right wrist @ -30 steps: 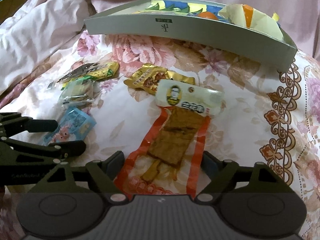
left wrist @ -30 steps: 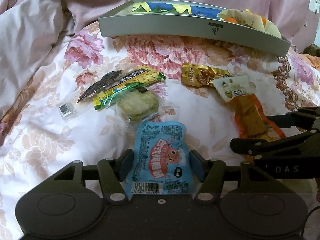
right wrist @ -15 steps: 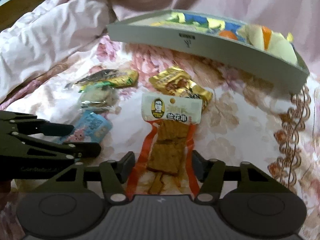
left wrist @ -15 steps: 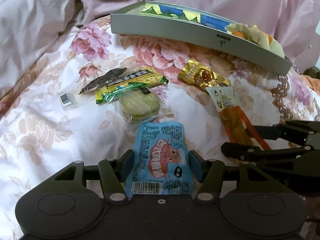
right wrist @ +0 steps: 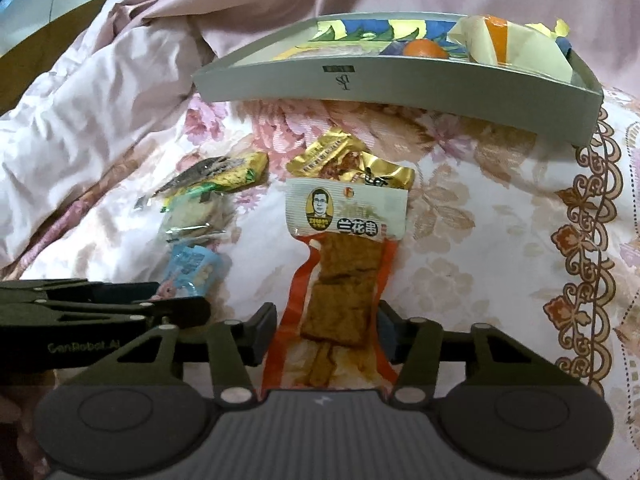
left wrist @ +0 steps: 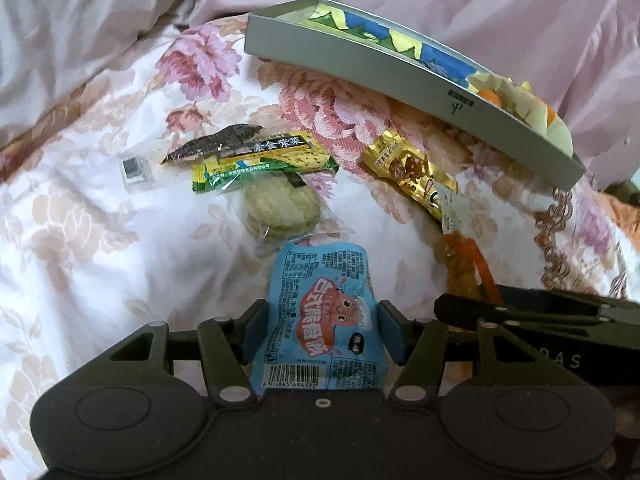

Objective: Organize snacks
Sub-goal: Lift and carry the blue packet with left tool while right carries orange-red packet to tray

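My left gripper [left wrist: 322, 330] is shut on a blue snack pouch [left wrist: 324, 312] and holds it above the floral bedspread. My right gripper [right wrist: 326, 332] is shut on an orange-edged tofu-skewer packet [right wrist: 340, 280] with a white label. A grey tray [right wrist: 400, 84] with a yellow wrapped snack [right wrist: 516, 46] and an orange item stands at the back; it also shows in the left wrist view [left wrist: 400, 76]. A gold packet [left wrist: 408, 172], a green-yellow packet [left wrist: 260, 164], a dark strip packet [left wrist: 216, 146] and a clear-wrapped green cake [left wrist: 282, 206] lie on the bedspread.
A small clear-wrapped grey piece [left wrist: 136, 170] lies at the left. Pink bedding [left wrist: 80, 40] is bunched up at the left and behind the tray. The right gripper's arm [left wrist: 560, 320] crosses the left wrist view's lower right.
Both grippers have lifted with their packets and drawn back. The tofu-skewer packet has come off the bedspread and hangs upright. The tray sits further right and tilted in the left view.
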### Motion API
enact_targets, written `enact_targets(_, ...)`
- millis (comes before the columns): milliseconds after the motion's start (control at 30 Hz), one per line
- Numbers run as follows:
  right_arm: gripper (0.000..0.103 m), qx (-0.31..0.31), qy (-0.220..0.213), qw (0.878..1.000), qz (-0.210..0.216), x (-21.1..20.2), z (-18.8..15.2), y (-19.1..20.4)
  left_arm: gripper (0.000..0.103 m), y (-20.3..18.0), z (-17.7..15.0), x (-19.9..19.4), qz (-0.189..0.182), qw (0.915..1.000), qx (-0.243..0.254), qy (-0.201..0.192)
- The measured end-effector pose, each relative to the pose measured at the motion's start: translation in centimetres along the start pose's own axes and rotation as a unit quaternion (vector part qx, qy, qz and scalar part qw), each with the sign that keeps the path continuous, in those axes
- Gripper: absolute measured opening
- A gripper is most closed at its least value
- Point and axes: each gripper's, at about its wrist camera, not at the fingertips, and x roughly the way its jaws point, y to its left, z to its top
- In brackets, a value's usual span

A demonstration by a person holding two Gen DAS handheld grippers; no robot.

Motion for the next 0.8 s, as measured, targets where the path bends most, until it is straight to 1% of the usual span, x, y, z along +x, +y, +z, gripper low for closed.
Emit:
enact_targets(267, 0.054, 0.051, -0.003, 0.998, 0.025, -0.7, 0.2, -1.4, 0.060, 0.2, 0.2, -0.5, -0.021, 0.9985, -0.050, 0.006)
enact_targets(333, 0.054, 0.064, -0.007, 0.997, 0.032, -1.0, 0.3, -1.8, 0.060, 0.1, 0.1, -0.6, -0.024, 0.9982, -0.055, 0.005)
enact_targets(433, 0.054, 0.070, -0.015, 0.997, 0.033, -1.5, 0.3, -2.1, 0.060, -0.3, 0.1, -0.8, -0.032, 0.9978, -0.058, 0.006)
enact_targets(533, 0.054, 0.069, -0.025, 0.997, 0.033, -1.8, 0.5, -2.1, 0.060, -0.5, 0.1, -1.2, -0.041, 0.9966, -0.071, 0.003)
enact_targets(633, 0.054, 0.054, -0.046, 0.997, 0.020, -2.6, 0.7, -1.9, 0.060, -0.8, 0.5, -1.8, -0.044, 0.9962, -0.075, -0.008)
enact_targets(800, 0.054, 0.043, -0.090, 0.995, 0.014, -4.3, 1.2, -2.0, 0.060, -2.0, 1.3, -2.8, -0.047, 0.9962, -0.064, -0.036)
